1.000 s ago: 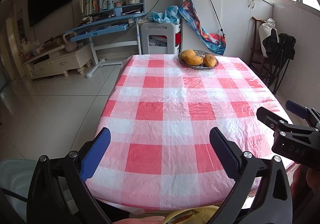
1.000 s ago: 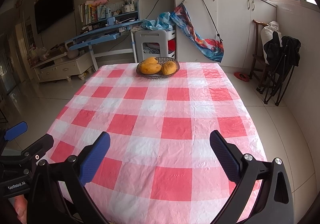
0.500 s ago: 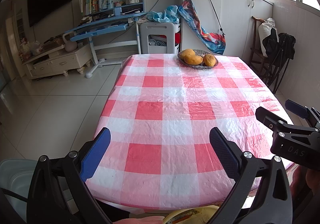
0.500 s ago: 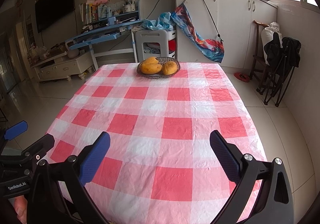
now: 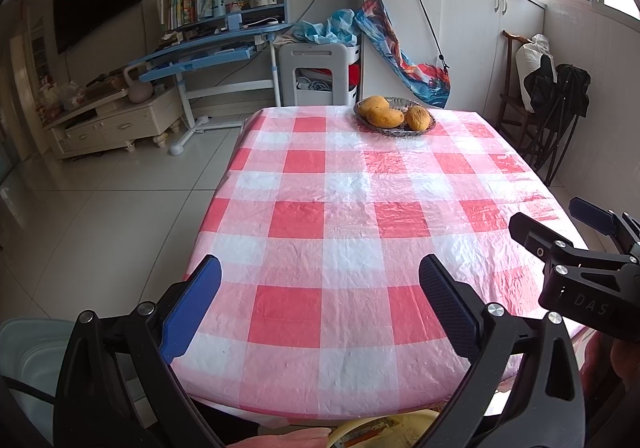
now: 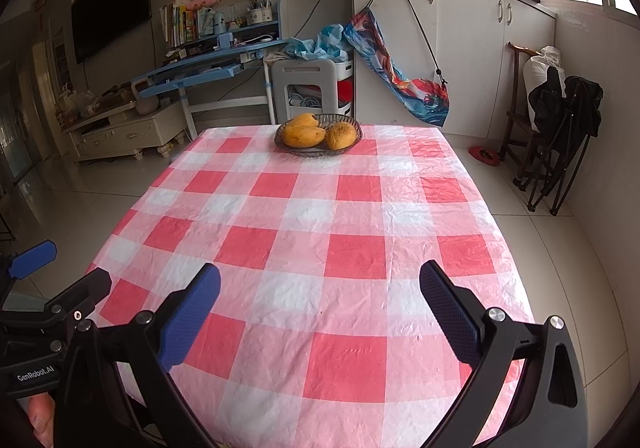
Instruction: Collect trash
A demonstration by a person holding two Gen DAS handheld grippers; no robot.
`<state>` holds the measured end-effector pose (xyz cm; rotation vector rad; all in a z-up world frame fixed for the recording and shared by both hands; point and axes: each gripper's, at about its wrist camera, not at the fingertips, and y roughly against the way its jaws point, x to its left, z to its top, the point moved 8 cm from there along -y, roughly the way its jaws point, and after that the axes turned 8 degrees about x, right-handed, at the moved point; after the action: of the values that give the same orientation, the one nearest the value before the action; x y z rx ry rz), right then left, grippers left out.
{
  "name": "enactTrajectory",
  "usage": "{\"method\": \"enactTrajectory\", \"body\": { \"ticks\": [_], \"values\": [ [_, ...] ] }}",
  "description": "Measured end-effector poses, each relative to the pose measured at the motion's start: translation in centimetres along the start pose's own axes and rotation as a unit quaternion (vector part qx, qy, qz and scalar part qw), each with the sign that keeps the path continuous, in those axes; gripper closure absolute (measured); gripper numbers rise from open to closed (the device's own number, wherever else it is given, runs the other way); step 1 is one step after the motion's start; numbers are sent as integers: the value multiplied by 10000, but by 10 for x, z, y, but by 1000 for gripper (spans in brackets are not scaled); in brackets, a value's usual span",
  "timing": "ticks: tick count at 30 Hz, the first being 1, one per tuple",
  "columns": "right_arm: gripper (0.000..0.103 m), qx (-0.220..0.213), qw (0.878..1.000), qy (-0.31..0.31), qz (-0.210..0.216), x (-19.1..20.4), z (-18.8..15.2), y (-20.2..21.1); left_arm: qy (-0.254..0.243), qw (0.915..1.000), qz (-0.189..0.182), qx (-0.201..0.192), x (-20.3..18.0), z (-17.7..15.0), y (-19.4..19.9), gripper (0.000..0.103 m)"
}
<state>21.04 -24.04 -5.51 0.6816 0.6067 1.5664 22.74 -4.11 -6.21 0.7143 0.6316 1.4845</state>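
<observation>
My left gripper (image 5: 320,304) is held open over the near edge of a table covered by a red-and-white checked cloth (image 5: 360,216), nothing between its blue pads. My right gripper (image 6: 320,308) is open too, empty, above the same near edge (image 6: 320,248). Each shows in the other's view: the right gripper (image 5: 552,216) at the right side, the left gripper (image 6: 60,272) at the lower left. I see no loose scraps on the cloth. A pale blue-green container (image 5: 24,348) sits low beside the table's near left corner, partly hidden by my left gripper.
A dark bowl of mangoes (image 5: 394,116) stands at the table's far end. Behind it are a white stool-cart (image 5: 316,72), a blue desk (image 5: 208,52) and white cabinets (image 5: 460,28). A chair with dark bags (image 6: 560,120) stands at the right wall. Tiled floor lies to the left.
</observation>
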Motion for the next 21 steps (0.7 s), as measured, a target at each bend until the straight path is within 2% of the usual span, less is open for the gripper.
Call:
{"method": "enactTrajectory", "body": {
  "ticks": [21],
  "values": [
    [8,10,10000,18,-5,1,0,-1,8,10000,-3,10,1,1,-2,7]
  ]
}}
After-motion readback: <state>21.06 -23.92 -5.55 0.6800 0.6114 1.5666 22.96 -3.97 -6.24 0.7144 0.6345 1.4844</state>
